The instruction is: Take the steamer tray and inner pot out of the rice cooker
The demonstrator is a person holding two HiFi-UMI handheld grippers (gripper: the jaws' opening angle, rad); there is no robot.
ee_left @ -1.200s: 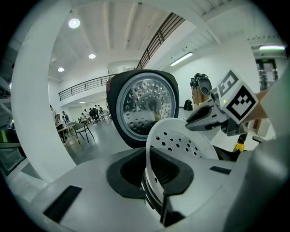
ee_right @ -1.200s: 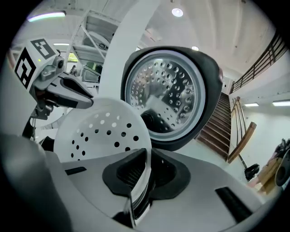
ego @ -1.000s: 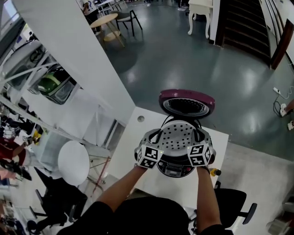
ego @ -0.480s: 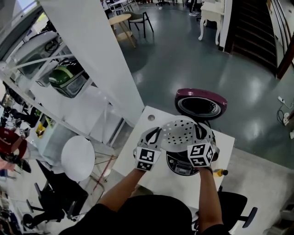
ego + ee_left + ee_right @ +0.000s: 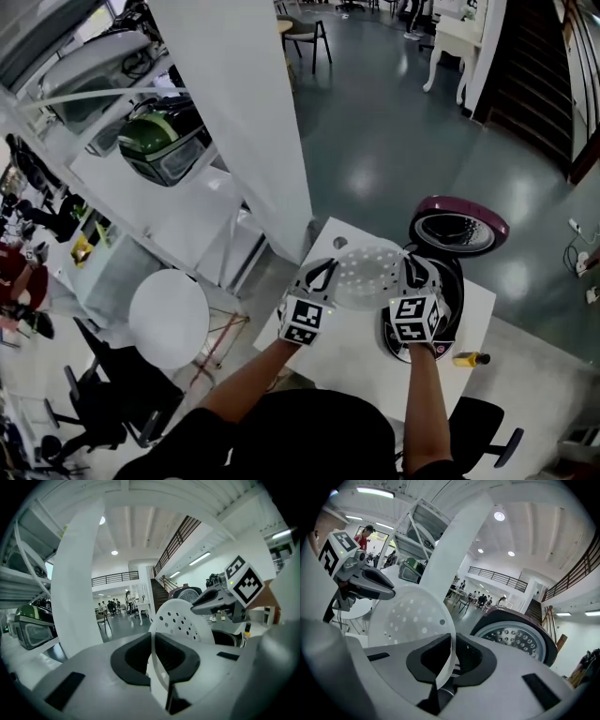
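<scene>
**Left gripper** [image 5: 152,645]: black pads pressed together on the thin rim of the steamer tray [image 5: 183,622], which runs edge-on between them. In the head view this gripper [image 5: 323,275] holds the tray's side farther from the rice cooker [image 5: 448,298].

**Right gripper** [image 5: 450,657]: pads likewise pinching the tray's opposite rim [image 5: 411,617]. In the head view it [image 5: 410,274] is over the cooker's left edge.

**Steamer tray** [image 5: 367,274]: a shallow round dish of white, slightly translucent plastic, its base pierced with many small round holes. It is empty. It is held in the air between the two grippers, out of the cooker, at the cooker's left and overlapping its edge in the head view.

**Rice cooker**: round, dark-bodied, standing on the white table [image 5: 345,354]. Its well is open and dark. Whether the inner pot sits inside cannot be told.

**Lid** [image 5: 459,228]: hinged up behind the cooker, with a maroon shell and a round, metallic, perforated inner plate [image 5: 516,641].

**Small yellow-and-black item** [image 5: 472,358]: lies on the table just right of the cooker's front.
</scene>
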